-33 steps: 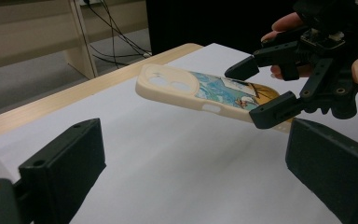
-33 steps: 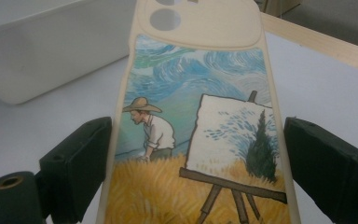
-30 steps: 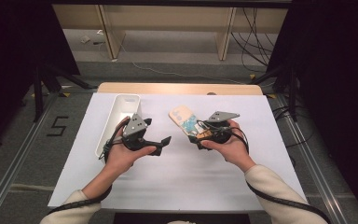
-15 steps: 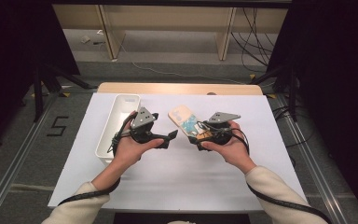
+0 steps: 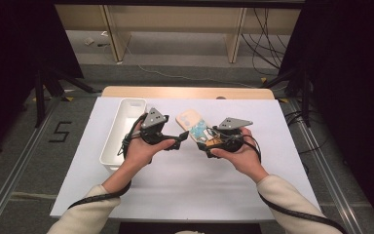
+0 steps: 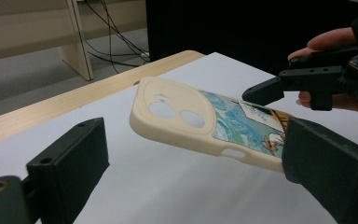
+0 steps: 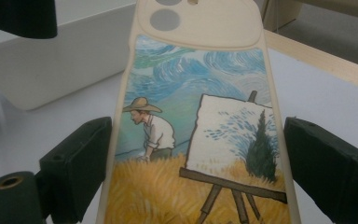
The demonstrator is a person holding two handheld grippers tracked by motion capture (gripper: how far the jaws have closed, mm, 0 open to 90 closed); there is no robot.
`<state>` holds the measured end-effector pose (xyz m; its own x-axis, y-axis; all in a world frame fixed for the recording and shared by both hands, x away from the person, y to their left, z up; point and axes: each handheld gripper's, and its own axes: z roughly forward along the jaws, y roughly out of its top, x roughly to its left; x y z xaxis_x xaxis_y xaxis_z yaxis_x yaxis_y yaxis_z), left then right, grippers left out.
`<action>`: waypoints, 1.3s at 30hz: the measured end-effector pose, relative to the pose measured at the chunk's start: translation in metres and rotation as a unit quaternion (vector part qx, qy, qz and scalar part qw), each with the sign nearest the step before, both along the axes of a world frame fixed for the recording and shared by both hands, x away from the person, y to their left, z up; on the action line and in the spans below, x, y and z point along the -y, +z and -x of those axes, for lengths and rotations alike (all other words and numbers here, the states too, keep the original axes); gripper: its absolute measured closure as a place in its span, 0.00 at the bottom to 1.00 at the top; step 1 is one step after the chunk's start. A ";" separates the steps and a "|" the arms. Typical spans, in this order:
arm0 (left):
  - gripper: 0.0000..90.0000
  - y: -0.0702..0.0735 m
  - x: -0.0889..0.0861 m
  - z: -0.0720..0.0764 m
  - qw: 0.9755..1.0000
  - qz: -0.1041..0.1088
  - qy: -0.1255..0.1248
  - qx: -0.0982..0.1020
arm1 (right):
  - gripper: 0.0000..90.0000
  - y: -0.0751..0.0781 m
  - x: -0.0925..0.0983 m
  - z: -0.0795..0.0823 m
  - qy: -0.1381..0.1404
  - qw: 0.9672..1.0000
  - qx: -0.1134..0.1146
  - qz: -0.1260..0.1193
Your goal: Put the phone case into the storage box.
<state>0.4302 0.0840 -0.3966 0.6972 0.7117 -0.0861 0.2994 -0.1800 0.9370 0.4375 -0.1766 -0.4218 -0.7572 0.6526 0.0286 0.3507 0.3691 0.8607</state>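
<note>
So closest to the camera you've got the person's two cream sleeves (image 5: 102,207) coming in from the bottom, one gripper in each hand, both held up over the white table (image 5: 185,185).

The right gripper (image 5: 200,140) is clamped on the lower end of a phone case (image 5: 191,123), the cream one with the painter-in-a-wheat-field picture on the back. In the right gripper view the case (image 7: 200,121) runs straight up between the two jaws, and it's in the air, tilted, camera-hole end pointing away from the right hand.

The left gripper (image 5: 181,141) has its jaws spread wide with nothing in them. In the left gripper view the case (image 6: 205,123) floats just ahead of and between those jaws, not touched.

Looks to me like a handover or a two-handed grab is being set up. Next move would be sliding the left jaws around the free camera end, square to the edges, then closing gently.

Further back, a long white tray (image 5: 121,129) sits on the table's left side, empty as far as I can see. Probably the drop-off spot.
</note>
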 end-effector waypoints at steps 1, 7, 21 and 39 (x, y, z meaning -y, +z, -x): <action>0.08 0.000 0.000 -0.001 1.000 0.001 0.001 -0.001 | 0.13 0.000 0.000 0.000 0.001 1.000 0.001 0.000; 0.09 -0.002 0.000 -0.004 1.000 0.007 0.004 -0.010 | 0.13 0.001 -0.001 0.001 -0.001 1.000 0.004 0.000; 0.11 -0.004 0.007 -0.008 1.000 0.016 0.002 -0.020 | 0.13 0.003 -0.002 0.005 0.001 1.000 0.013 -0.002; 0.13 -0.005 0.010 -0.011 0.999 0.022 0.005 -0.026 | 0.13 0.006 -0.002 0.013 0.006 1.000 0.025 0.000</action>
<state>0.4411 0.0741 -0.4018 0.6844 0.7129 -0.1529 0.3492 -0.1364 0.9271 0.4245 -0.1742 -0.4155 -0.7653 0.6436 -0.0093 0.3022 0.3721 0.8776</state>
